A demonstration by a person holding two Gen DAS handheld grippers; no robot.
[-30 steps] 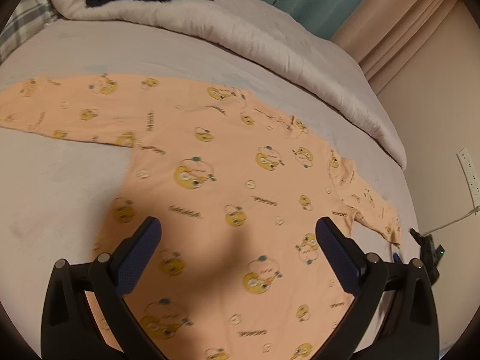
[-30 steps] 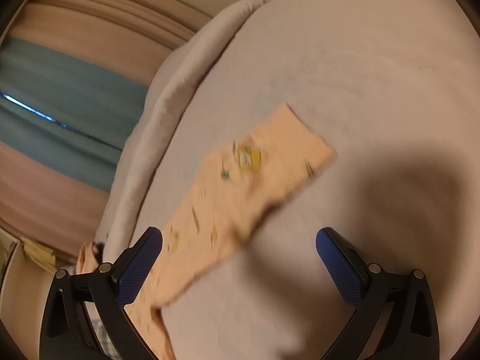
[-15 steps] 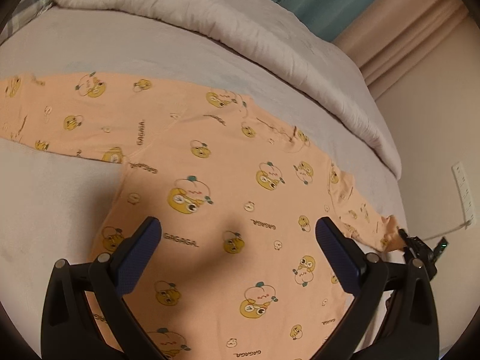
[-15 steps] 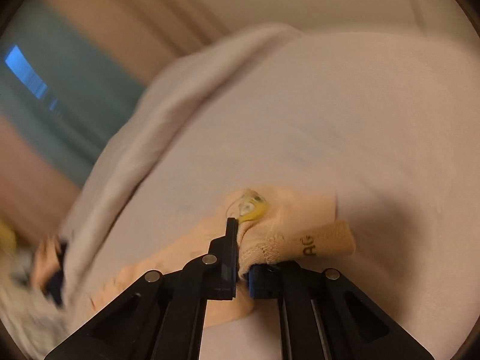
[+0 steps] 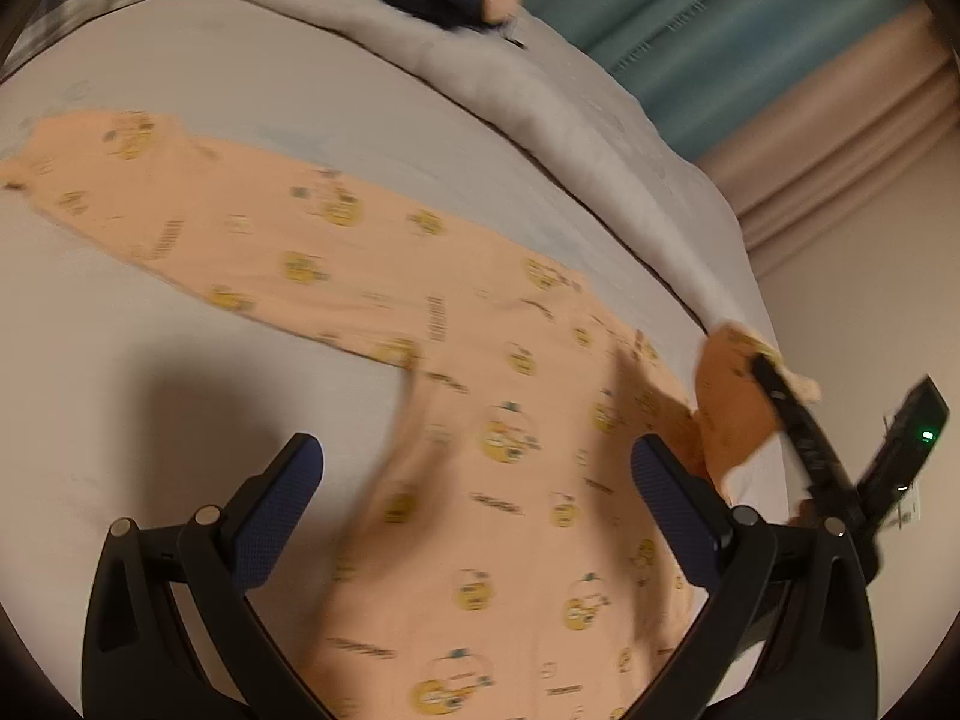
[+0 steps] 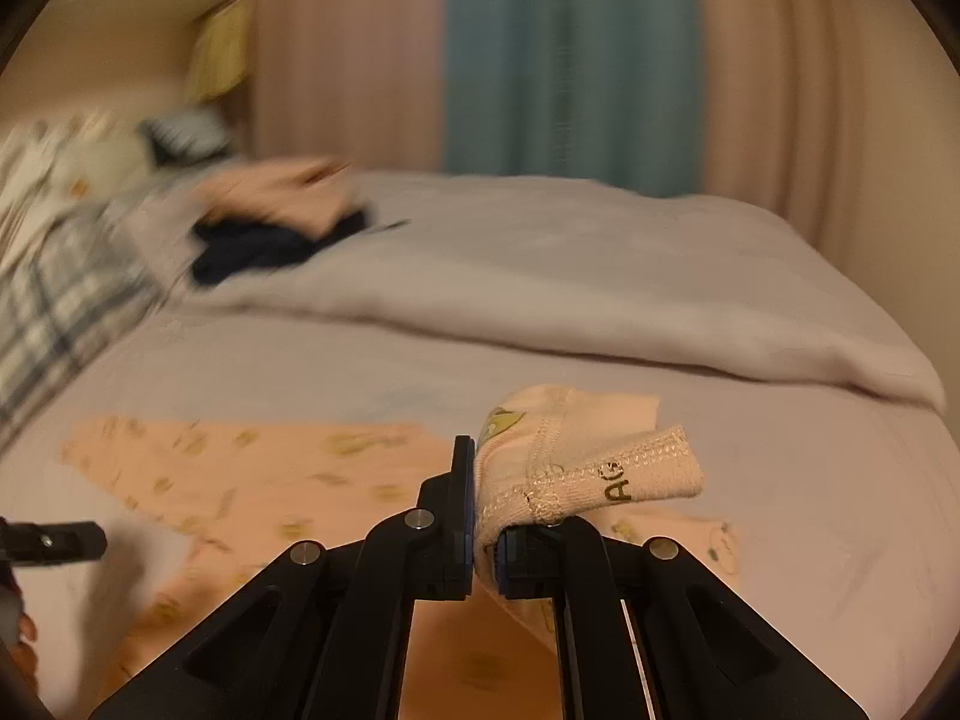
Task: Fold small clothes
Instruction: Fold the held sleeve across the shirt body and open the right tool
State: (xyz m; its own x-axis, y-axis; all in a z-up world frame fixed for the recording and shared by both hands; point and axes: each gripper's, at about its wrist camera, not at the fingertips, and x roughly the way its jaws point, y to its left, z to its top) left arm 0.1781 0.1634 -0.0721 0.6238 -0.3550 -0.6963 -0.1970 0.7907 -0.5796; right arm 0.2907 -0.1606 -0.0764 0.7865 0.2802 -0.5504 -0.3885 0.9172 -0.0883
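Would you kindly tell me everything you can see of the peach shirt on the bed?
The shirt is a soft peach knit, long-sleeved, printed with yellow cartoon faces and dark lettering. Its body and one sleeve lie flat on the grey bed, that sleeve stretched straight out. The other sleeve's stitched cuff is pinched in the shut right gripper and lifted off the bed. The open left gripper hovers over the body; whether it touches the cloth is unclear.

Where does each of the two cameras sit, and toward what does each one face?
Left wrist: on the open left tool, above the peach long-sleeved cartoon-print shirt on the grey bed; shows its blue-padded fingers and the right tool.
Right wrist: on the right tool, low over the bed, facing the curtains, shut on the sleeve cuff.
Shared: shirt, bed, curtains.
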